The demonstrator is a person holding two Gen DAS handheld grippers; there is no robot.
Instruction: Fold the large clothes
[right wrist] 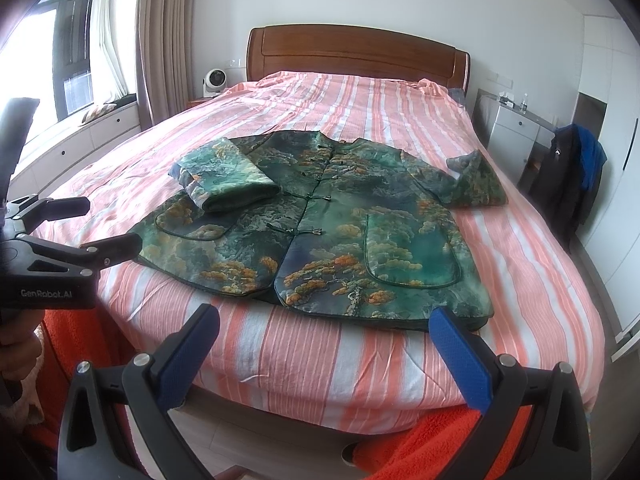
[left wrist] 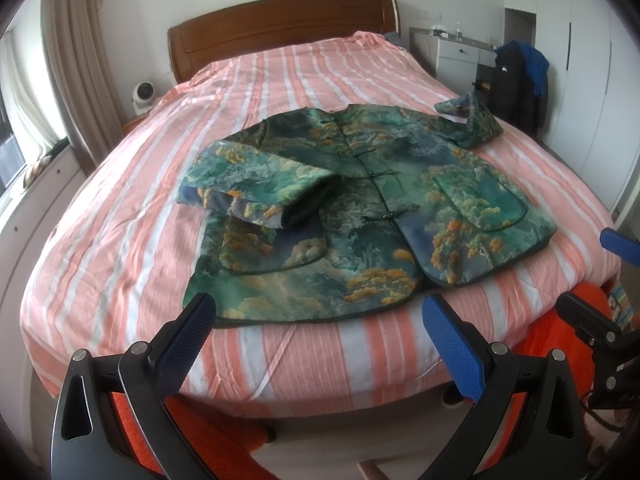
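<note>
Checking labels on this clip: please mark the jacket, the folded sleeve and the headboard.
jacket (right wrist: 332,248), right wrist view, front panel beside the lowest button.
folded sleeve (left wrist: 260,184), left wrist view, top of the fold.
headboard (right wrist: 356,54), right wrist view, middle of the wooden panel.

Green patterned jacket (left wrist: 360,208), flat, one sleeve folded in

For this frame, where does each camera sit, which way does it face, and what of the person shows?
Left wrist: on the left gripper at the foot of the bed, facing the headboard across the green jacket; its open fingers and the right gripper's edge show.
Right wrist: on the right gripper, beside it, same heading; its open fingers, the left gripper and a hand show.
Shared: jacket, one sleeve folded in, bed, headboard, white fan.
</note>
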